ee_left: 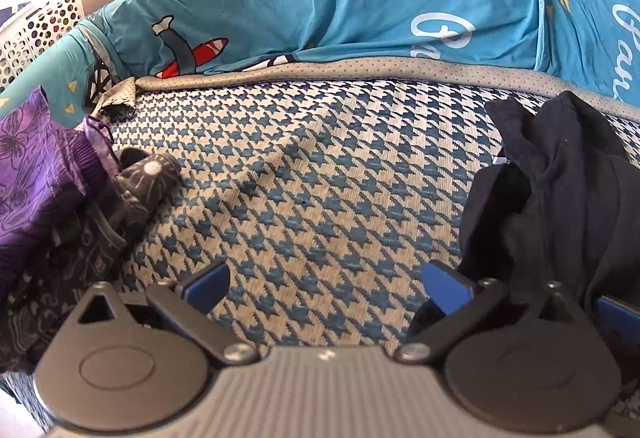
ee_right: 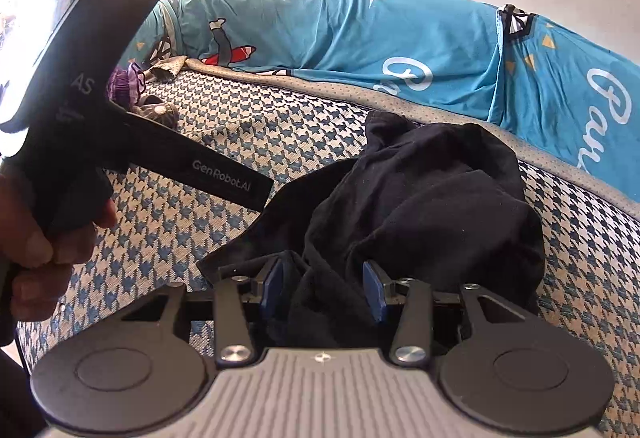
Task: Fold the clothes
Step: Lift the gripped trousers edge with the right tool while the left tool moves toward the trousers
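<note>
The black garment (ee_right: pixel 420 205) lies crumpled in a heap on the houndstooth bed cover (ee_left: pixel 304 173), toward my right side. It looks light, thin and limp, so I judge it will sag and drag rather than hold a shape, and folds may slip if I pinch too little cloth. A bunched fold of it sits between the blue pads (ee_right: pixel 374 292) of my right gripper (ee_right: pixel 326 290). The jaws stand partly apart, and I cannot tell whether the pads actually press on the cloth or only flank it. I'd rather find a hem or corner than lift by this middle wad, since the heap hides where its edges run.

My left gripper (ee_left: pixel 326 284) hangs over bare cover with its jaws wide apart and nothing between them, the garment just beside its right finger. A hand (ee_right: pixel 36 250) grips its handle in the right view.

Count: one black garment to work on, and one pile (ee_left: pixel 52 193) at the left edge with at least two pieces, a purple one and a grey patterned one. Behind it all runs one teal quilt (ee_left: pixel 340 5), and one white perforated basket (ee_left: pixel 36 33) stands beyond the far left corner.
</note>
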